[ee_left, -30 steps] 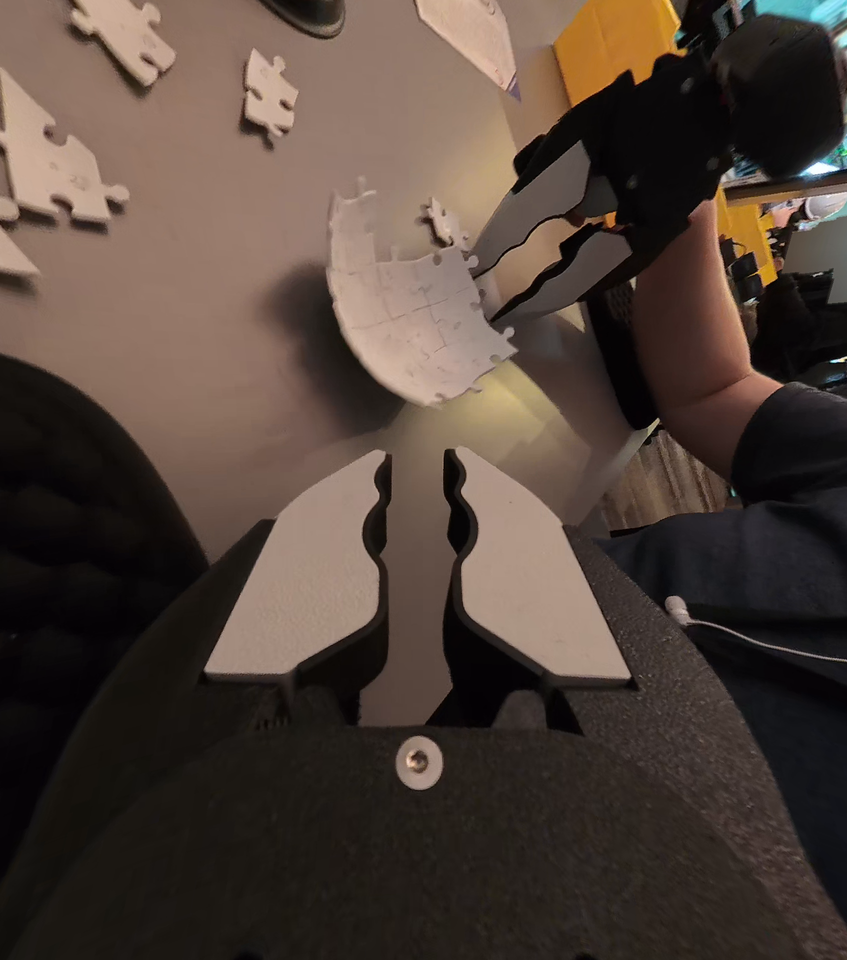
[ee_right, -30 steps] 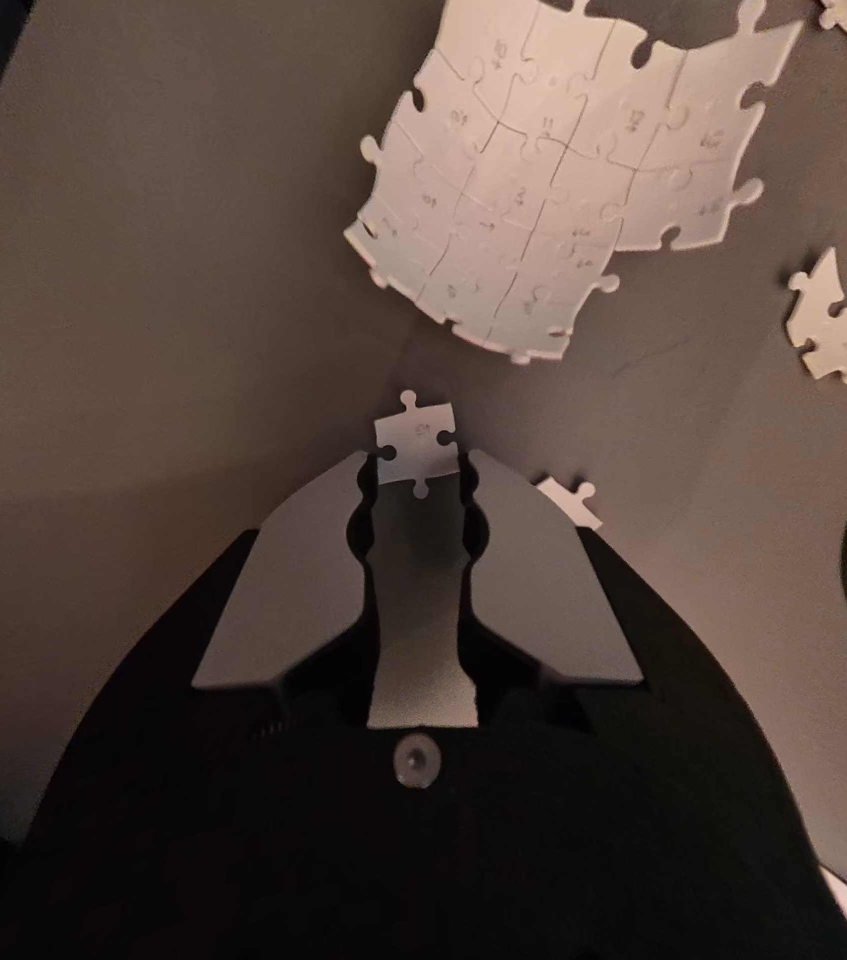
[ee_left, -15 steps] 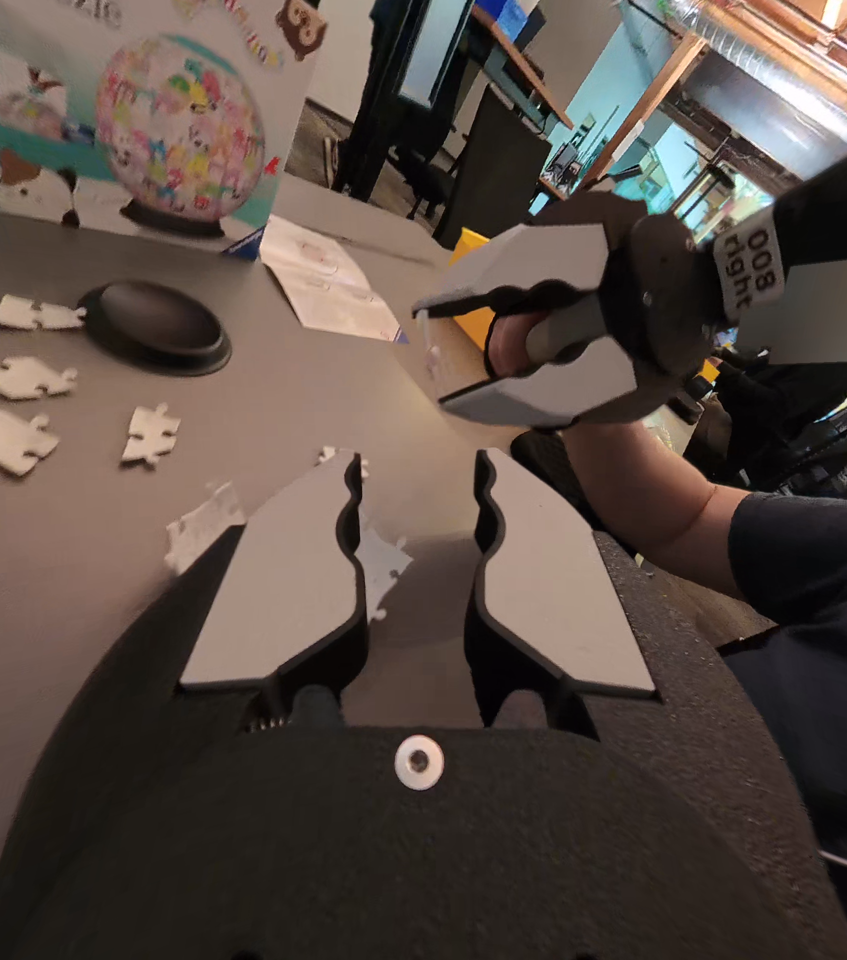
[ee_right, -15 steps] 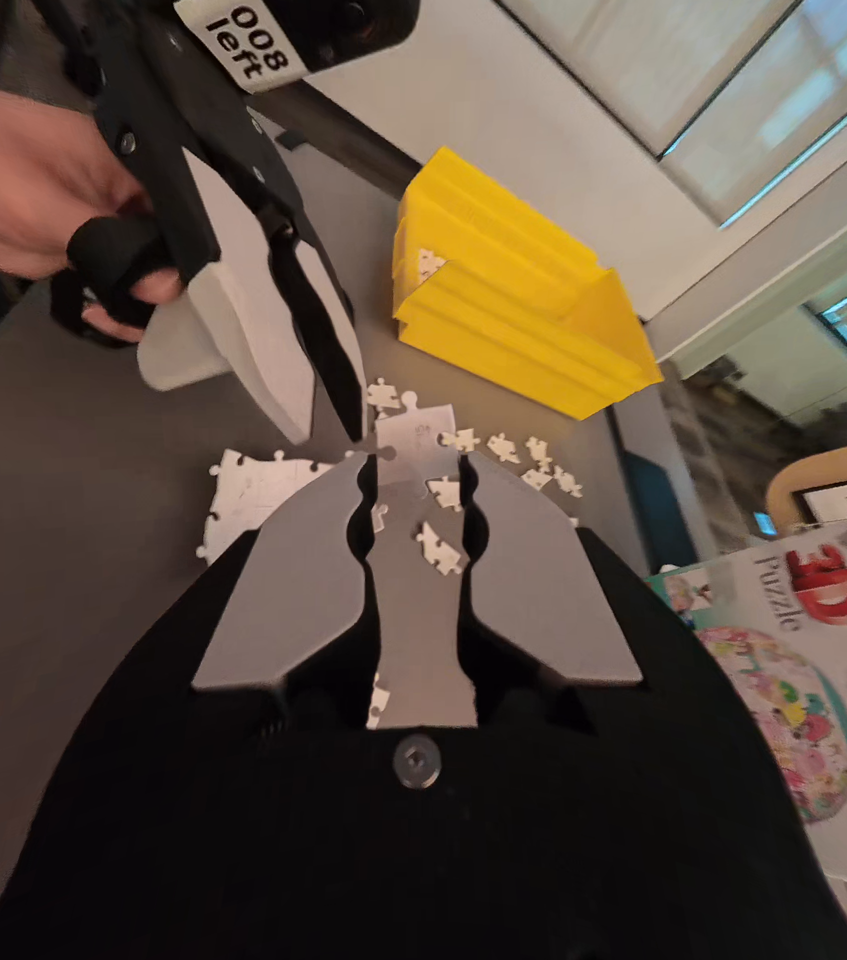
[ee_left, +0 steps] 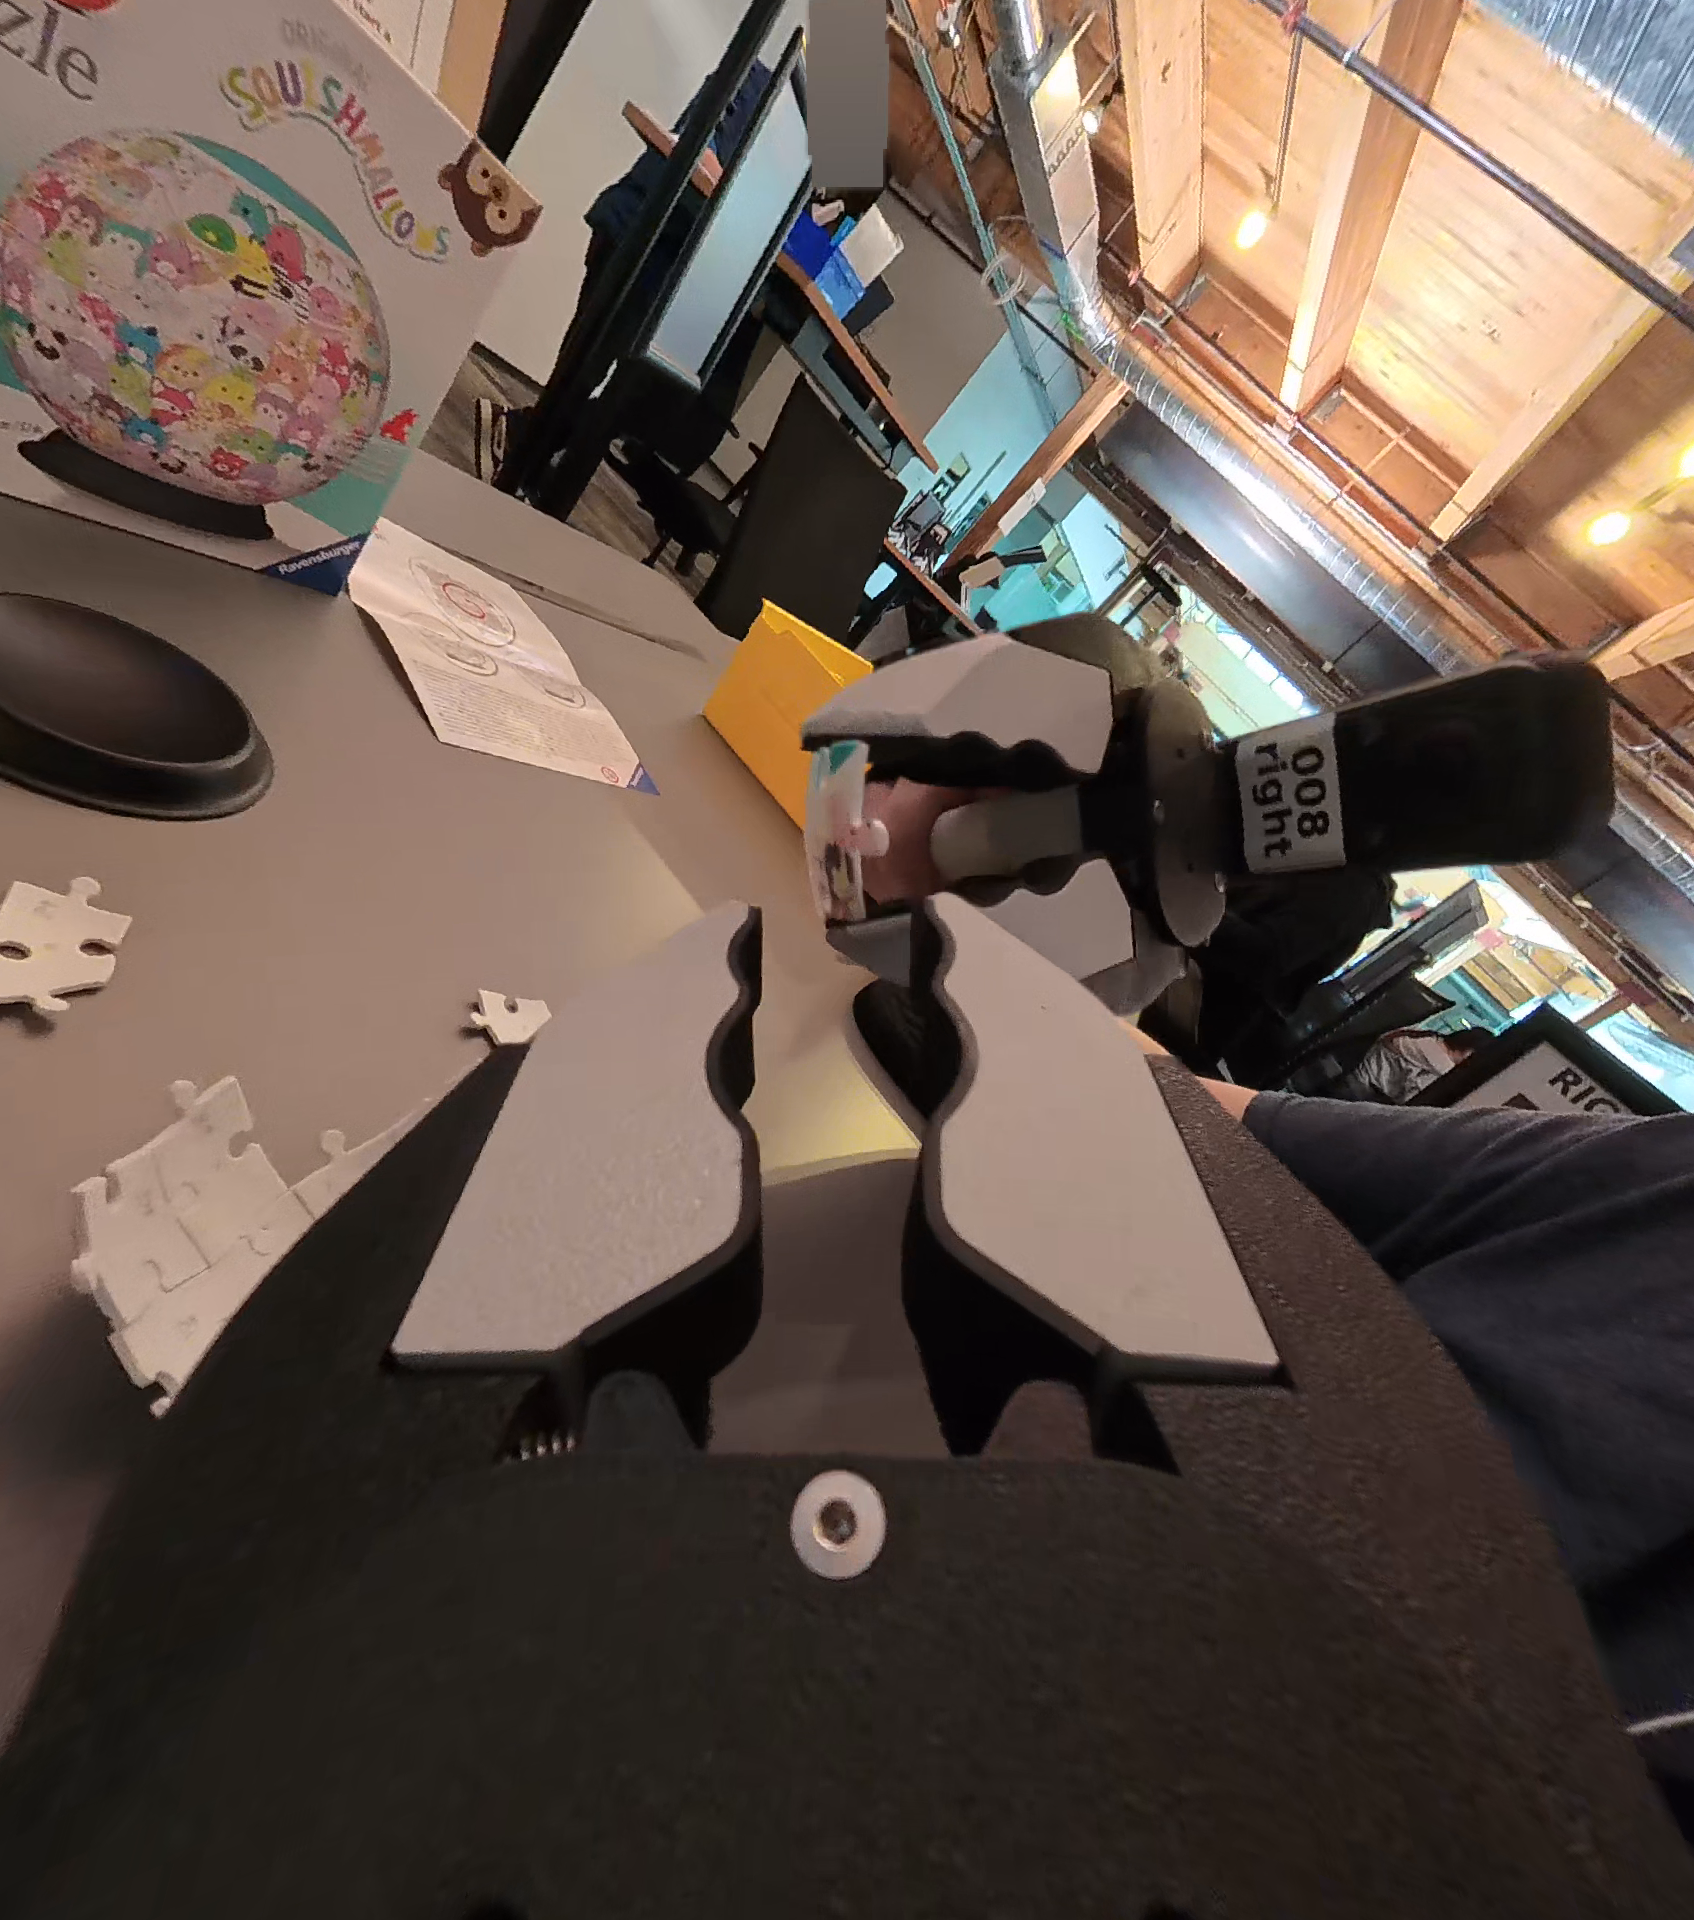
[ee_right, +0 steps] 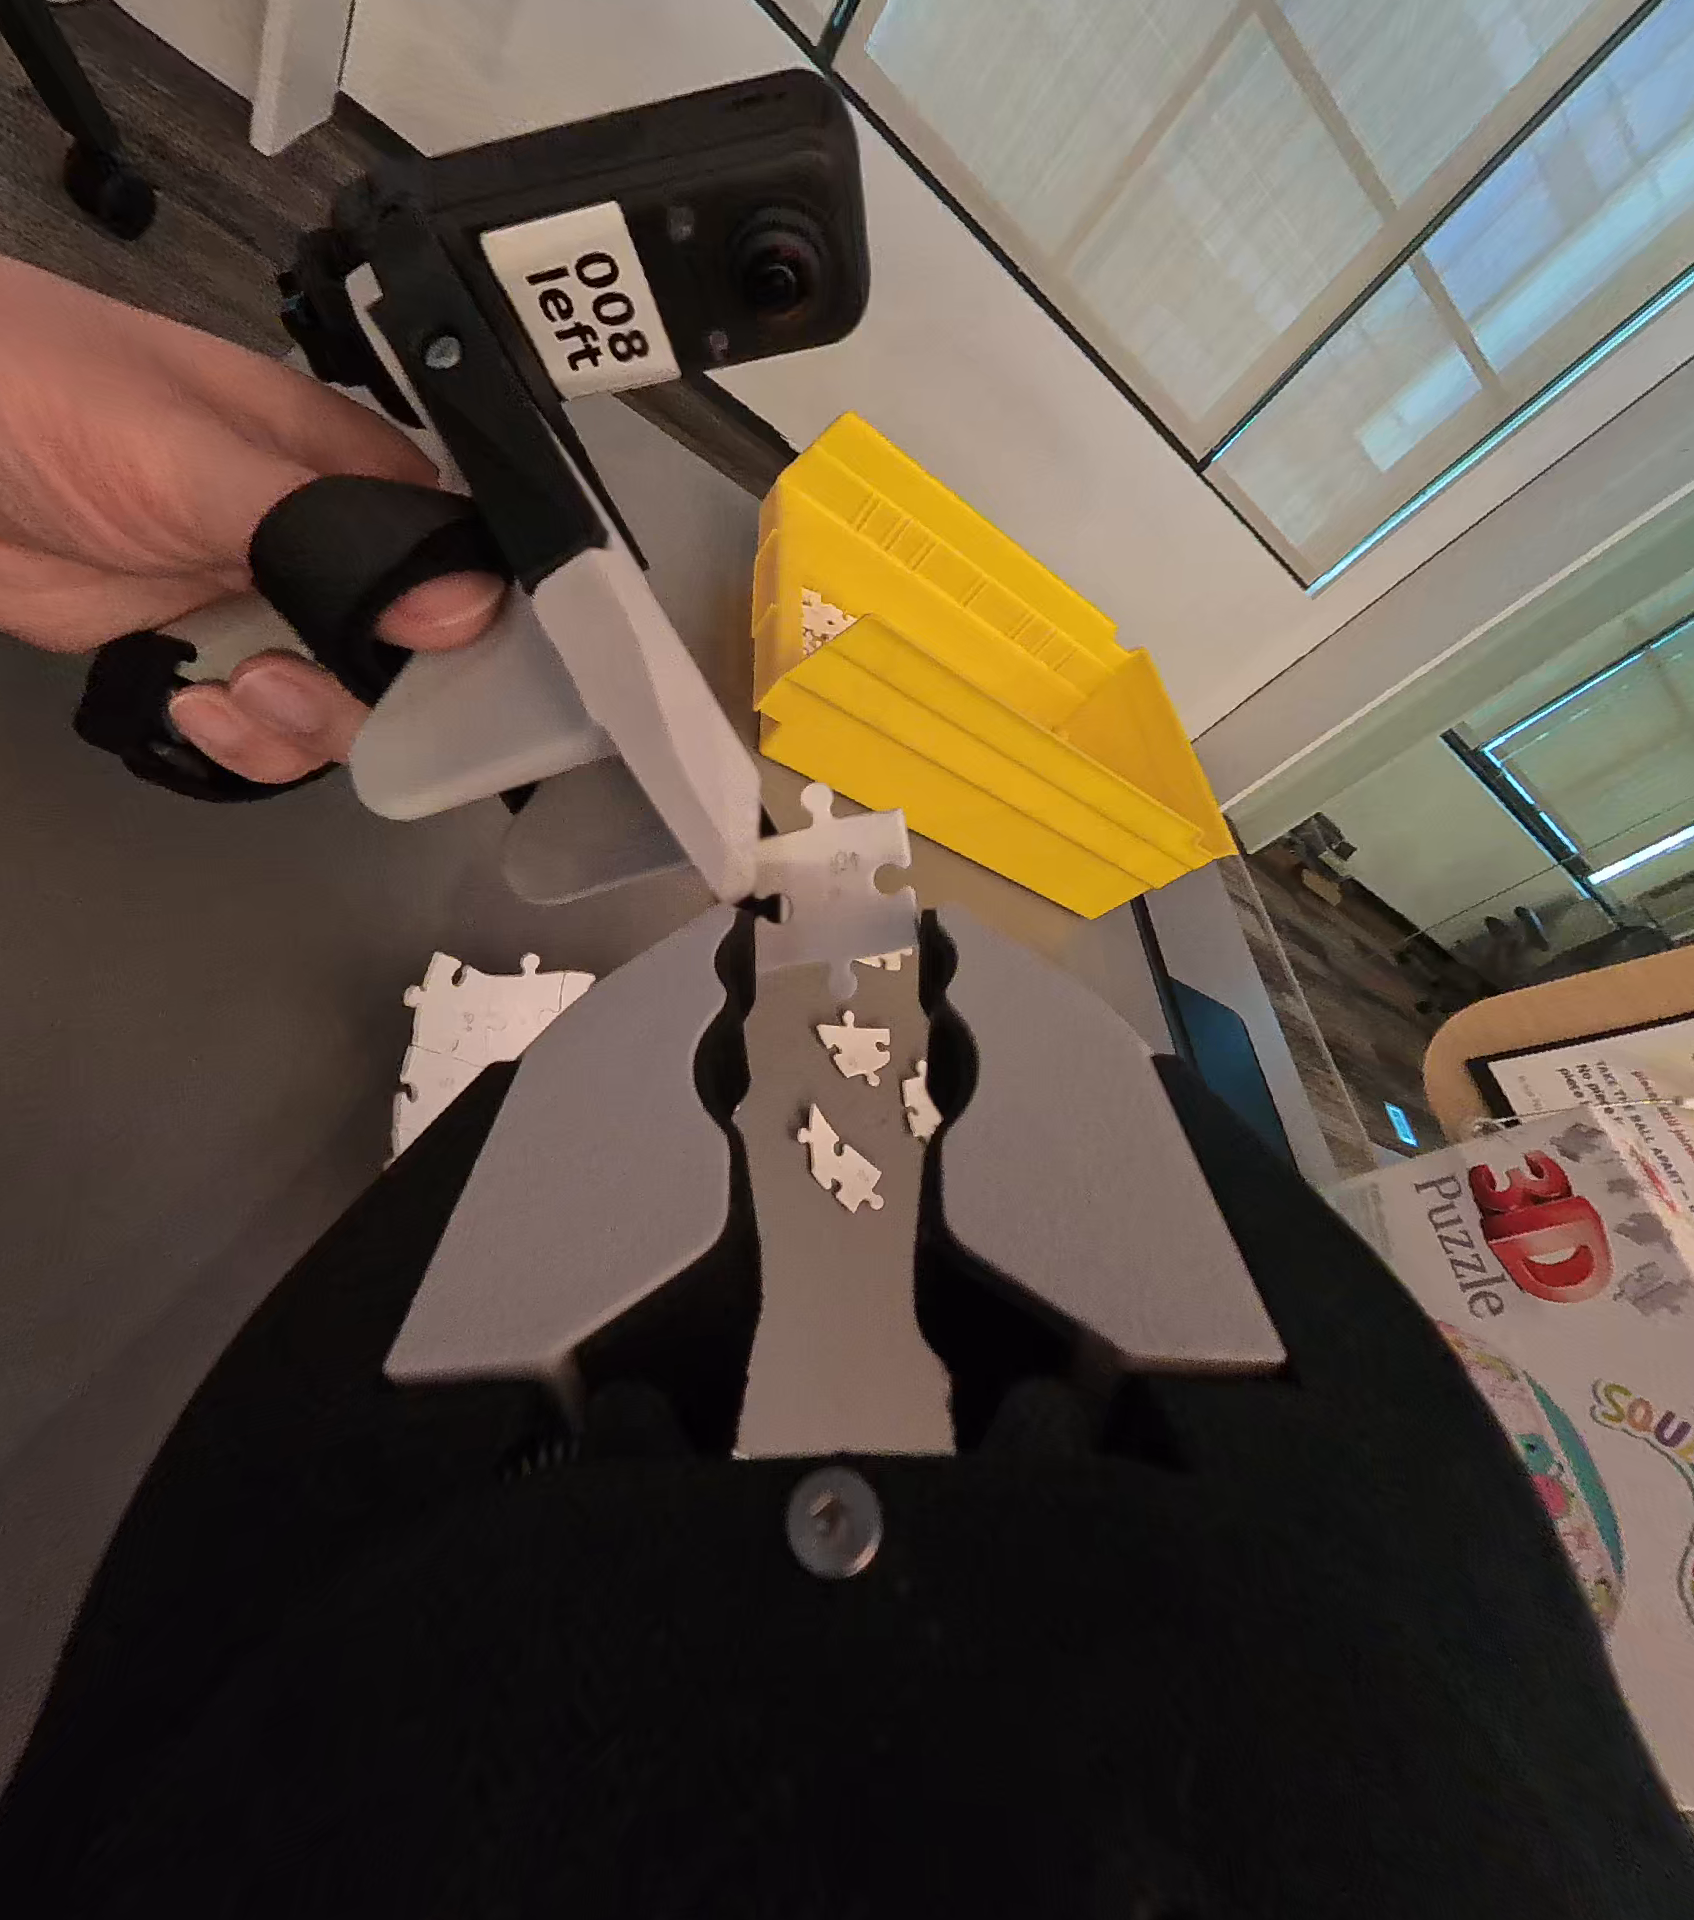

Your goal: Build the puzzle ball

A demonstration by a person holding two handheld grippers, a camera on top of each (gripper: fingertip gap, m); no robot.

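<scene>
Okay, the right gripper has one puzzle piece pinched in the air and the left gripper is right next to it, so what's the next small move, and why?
Probably close the left gripper on the puzzle piece's free edge. The right gripper holds the piece at its tips above the table, while the left is open, one fingertip right at that edge. A second grip would let the piece be re-held before taking it to the joined section.

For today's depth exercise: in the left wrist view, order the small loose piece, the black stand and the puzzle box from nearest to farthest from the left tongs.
1. Small loose piece, just left of the left tongs.
2. Black stand, farther left on the table.
3. Puzzle box, upright at the far left.
</scene>
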